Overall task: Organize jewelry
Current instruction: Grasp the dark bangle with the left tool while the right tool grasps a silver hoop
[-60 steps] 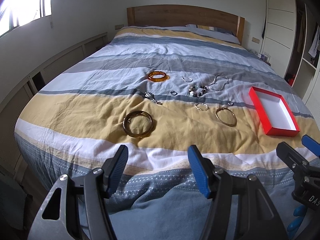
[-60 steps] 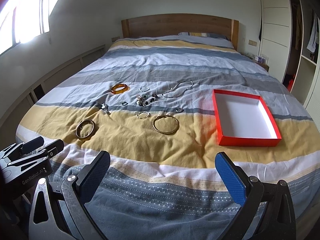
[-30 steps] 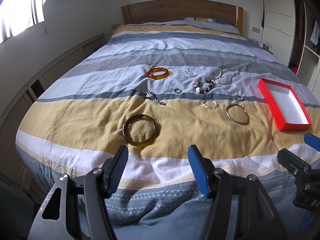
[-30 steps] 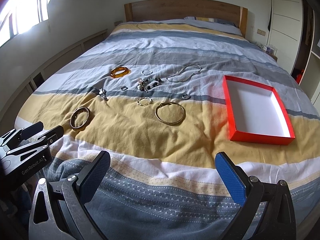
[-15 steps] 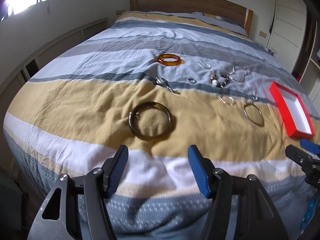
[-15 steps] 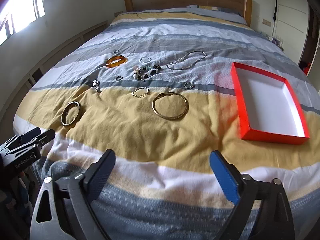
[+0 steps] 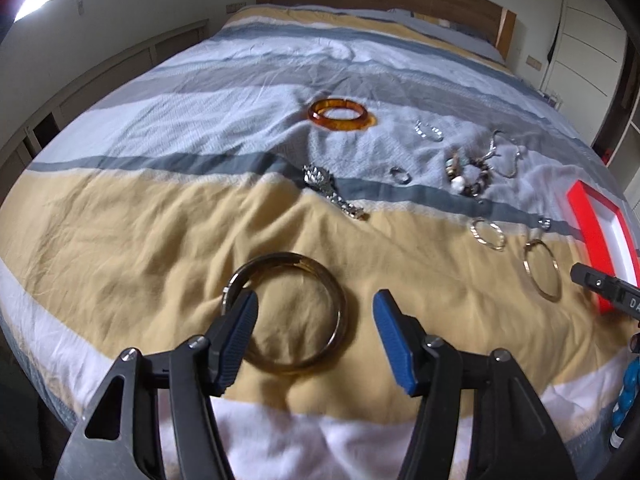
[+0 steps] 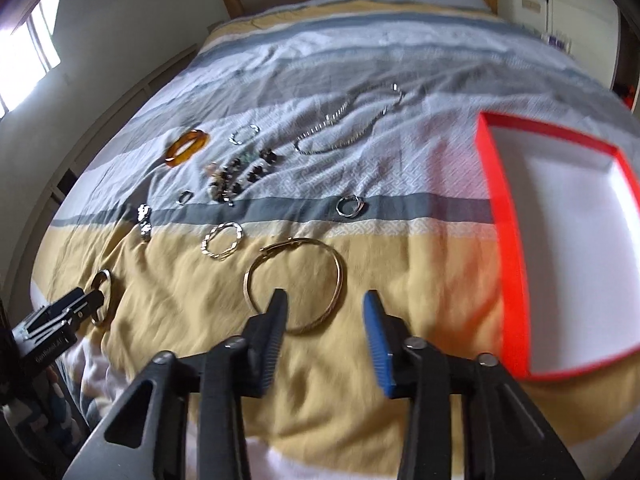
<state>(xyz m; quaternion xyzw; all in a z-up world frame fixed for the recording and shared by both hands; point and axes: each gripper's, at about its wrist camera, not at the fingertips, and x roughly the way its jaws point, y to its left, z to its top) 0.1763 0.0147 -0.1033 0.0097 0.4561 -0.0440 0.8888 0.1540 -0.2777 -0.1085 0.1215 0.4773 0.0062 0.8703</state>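
Though flat, dark bangle (image 7: pixel 285 312) axisless

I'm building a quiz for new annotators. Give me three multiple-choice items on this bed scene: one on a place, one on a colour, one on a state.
1. Where does the red box lie relative to the jewelry?
A. Right of it
B. Left of it
C. Among it

2. What colour is the thick bangle farthest up the bed?
A. Silver
B. Amber
C. Black

3. How is the left hand-held gripper?
A. Shut on a ring
B. Shut on nothing
C. Open

Answers:
1. A, it sits at the right edge in both views.
2. B, it is translucent orange-brown.
3. C, its fingers stand apart around the near side of the dark bangle, which lies flat on the bedspread.
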